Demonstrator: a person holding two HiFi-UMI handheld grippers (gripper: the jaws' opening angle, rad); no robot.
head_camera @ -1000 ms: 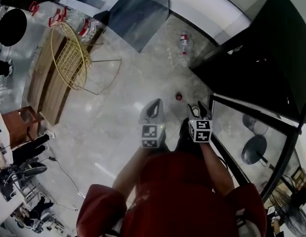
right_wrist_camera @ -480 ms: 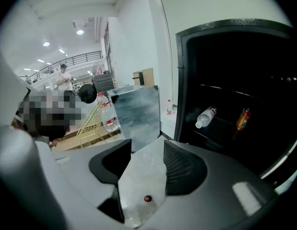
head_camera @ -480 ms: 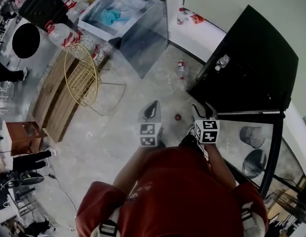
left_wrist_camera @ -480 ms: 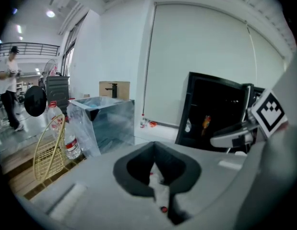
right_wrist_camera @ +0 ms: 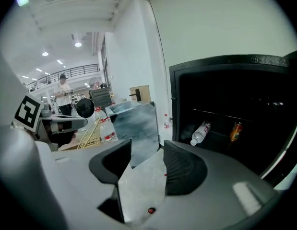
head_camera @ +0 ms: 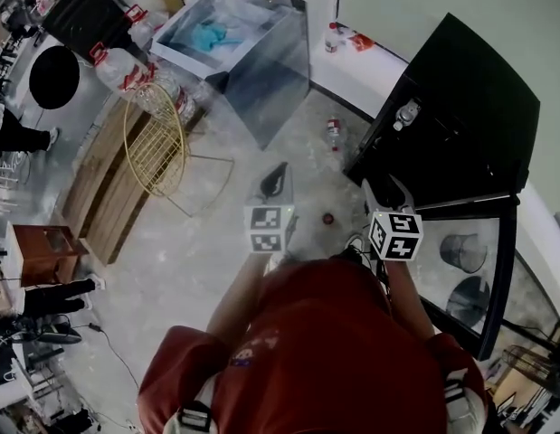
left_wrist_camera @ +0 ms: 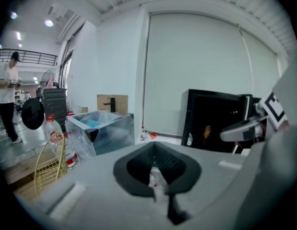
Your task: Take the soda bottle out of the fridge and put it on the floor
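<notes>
Jaws of the left gripper (head_camera: pixel 275 181) are pinched together on nothing; the right gripper (head_camera: pixel 389 191) gapes wide, empty — both before the open black fridge (head_camera: pixel 469 107). Soda bottle (right_wrist_camera: pixel 200 132) lies on its shelf, near an orange can (right_wrist_camera: pixel 235 131).

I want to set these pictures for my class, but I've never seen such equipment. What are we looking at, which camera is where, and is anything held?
No robot: a person in red holds two hand-held claws. One picture comes from a head camera looking down; the other two ride on the claws. The left claw is shut and empty, the right claw open and empty. The black fridge stands open, a bottle and can inside. Another bottle is on the floor.
</notes>
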